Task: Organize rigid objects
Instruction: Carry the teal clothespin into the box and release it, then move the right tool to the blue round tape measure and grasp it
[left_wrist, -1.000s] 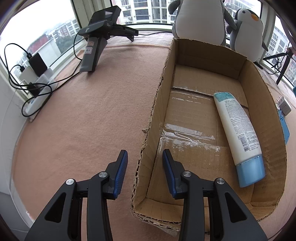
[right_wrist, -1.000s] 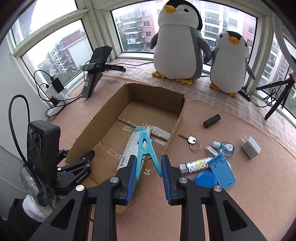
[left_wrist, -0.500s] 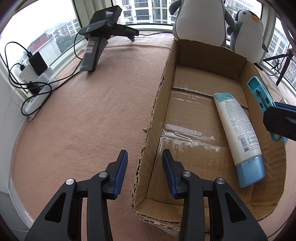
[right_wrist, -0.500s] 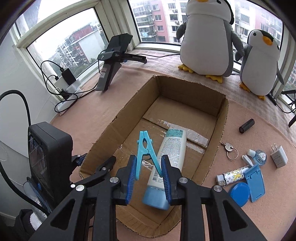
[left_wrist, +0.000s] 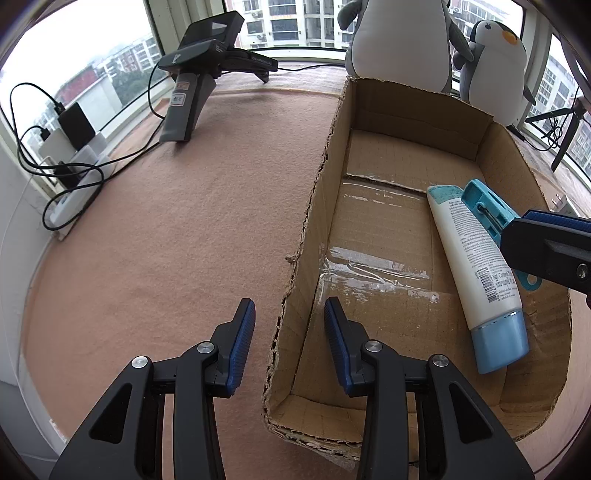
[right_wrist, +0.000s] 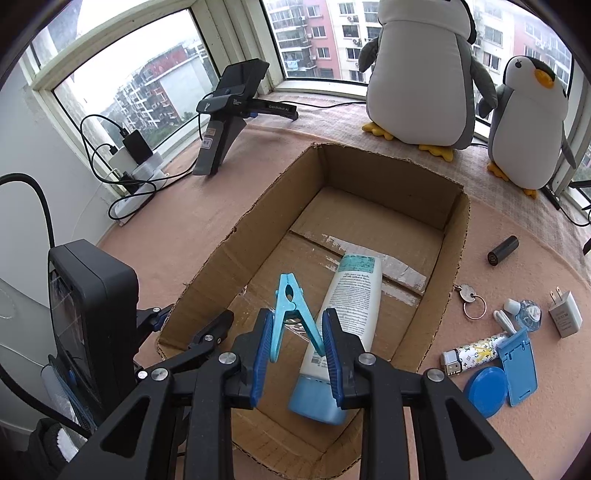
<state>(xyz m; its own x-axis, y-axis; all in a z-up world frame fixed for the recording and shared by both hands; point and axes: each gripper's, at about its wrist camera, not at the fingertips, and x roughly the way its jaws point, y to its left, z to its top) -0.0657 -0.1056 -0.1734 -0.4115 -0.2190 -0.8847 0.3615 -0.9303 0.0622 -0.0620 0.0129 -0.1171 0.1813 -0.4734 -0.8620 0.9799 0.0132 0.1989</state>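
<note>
Broadly, the sorting is at an early stage: the cardboard box (right_wrist: 456, 236) sits on the pinkish cloth-covered table (left_wrist: 166, 229) with only one thing lying inside it, a white lotion tube (right_wrist: 351, 306) with a blue cap, stretched along the box floor towards the right wall. Two plush penguins (right_wrist: 421, 70) stand behind the box by the window, and a spare gripper on a stand (right_wrist: 229, 110) rests at the far left; neither looks part of the job.

Next in size, the right gripper (right_wrist: 295, 354) hangs over the near end of the box, its blue pads pressed against the two handle legs of a teal clothes peg (right_wrist: 290, 306), which points forward above the box floor just beside the tube. Judging by that, the peg is about to be dropped in as the second item. The left gripper (left_wrist: 290, 350) holds nothing; its jaws stand apart, straddling the box's near left wall without visibly touching it.

Left outside, on the cloth to the right of the box: a blue phone stand (right_wrist: 519, 365), a round blue lid (right_wrist: 484, 391), a patterned lighter (right_wrist: 469, 354), a white plug adapter (right_wrist: 563, 314), a small clear bottle (right_wrist: 526, 312), a black cylinder (right_wrist: 502, 251) and a key on a ring (right_wrist: 469, 295). So most of the work remains.
</note>
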